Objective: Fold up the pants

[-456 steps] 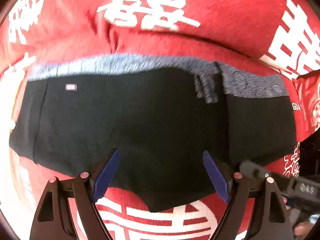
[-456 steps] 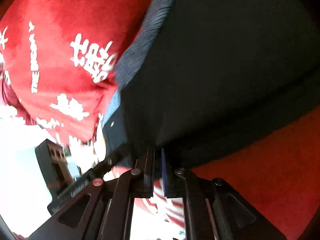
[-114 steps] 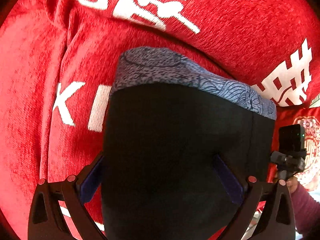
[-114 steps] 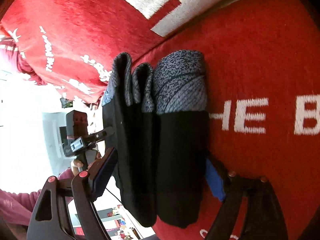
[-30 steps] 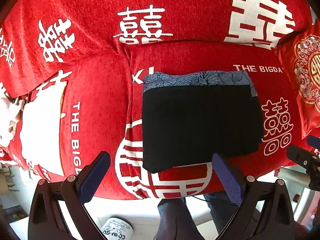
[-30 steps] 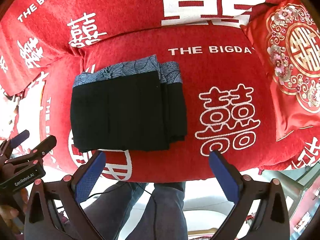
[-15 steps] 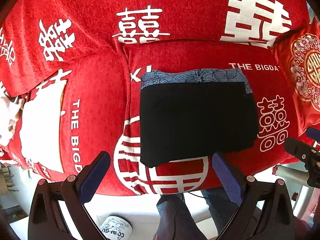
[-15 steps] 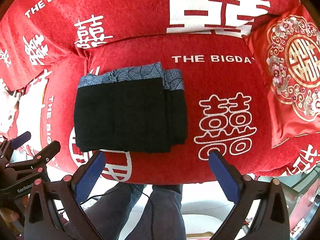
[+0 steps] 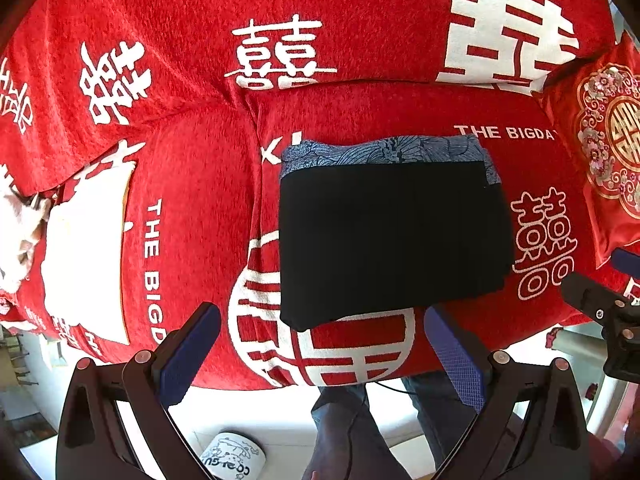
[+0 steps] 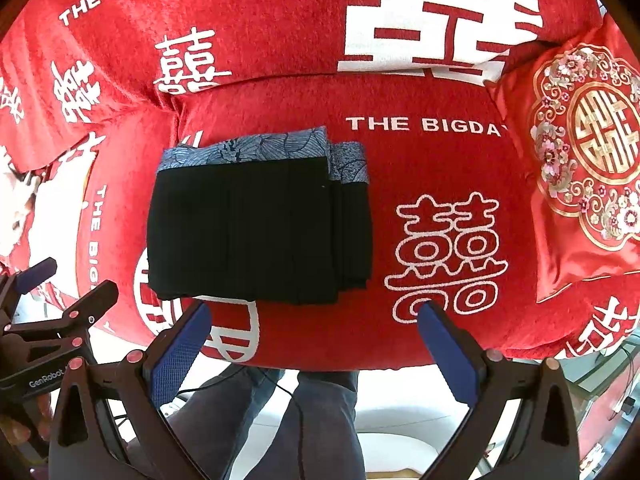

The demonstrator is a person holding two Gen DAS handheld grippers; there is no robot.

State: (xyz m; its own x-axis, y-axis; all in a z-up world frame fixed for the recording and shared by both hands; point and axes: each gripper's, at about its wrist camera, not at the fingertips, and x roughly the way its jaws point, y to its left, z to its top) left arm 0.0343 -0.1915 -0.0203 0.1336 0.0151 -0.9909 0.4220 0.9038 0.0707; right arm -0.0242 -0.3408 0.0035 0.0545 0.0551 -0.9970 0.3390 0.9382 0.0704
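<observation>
Pants [image 9: 394,236] lie folded into a compact black rectangle on the red sofa cover [image 9: 360,40], just ahead of the left tool [image 9: 322,354], whose blue-padded jaws stand wide apart with nothing between them. From the right wrist view, the same bundle [image 10: 256,228] sits ahead and to the left of the right tool [image 10: 314,354], which is likewise spread wide and empty. A blue-grey patterned waistband [image 10: 244,148] runs along the far edge of the bundle, away from both tools, and stacked layers show stepped along its right side. Neither tool touches the cloth; both hang clear of the seat's front edge. White lettering and large characters cover the seat around the pants, and off to the right of the right tool a red embroidered cushion [image 10: 588,168] leans at the seat's end. Below both tools, the person's legs in grey-blue trousers [image 10: 280,420] show over a pale floor, and a white mug with a cartoon drawing [image 9: 232,456] stands down by the left tool's left finger. The left tool's dark frame also shows at the left edge of the right view [image 10: 48,312].
</observation>
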